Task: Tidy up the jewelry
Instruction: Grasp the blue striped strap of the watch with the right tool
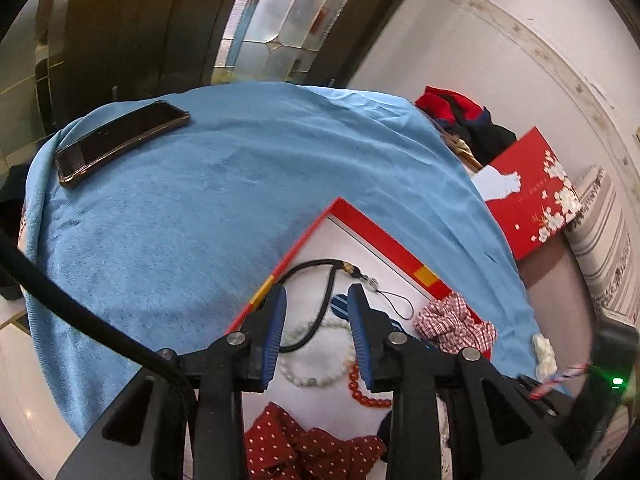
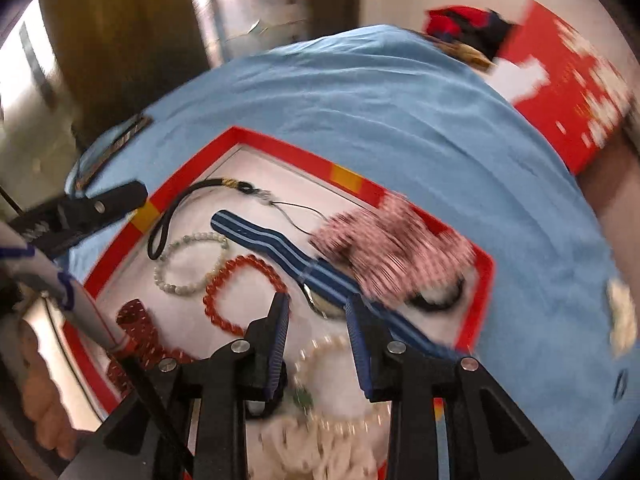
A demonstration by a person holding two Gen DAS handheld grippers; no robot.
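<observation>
Red tray rim bounds beads; blue cloth bare beyond.

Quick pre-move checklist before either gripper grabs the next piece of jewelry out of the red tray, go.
1. Left gripper empty, jaws apart: ok.
2. Right gripper empty, jaws apart: ok.
3. Red bead bracelet lies apart from the white bead bracelet: ok.
4. Black cord crosses the white bracelet: not ok.
5. Checkered scrunchie overlaps the tray rim: not ok.
6. Right view sharp enough to aim: not ok, blurred.
</observation>
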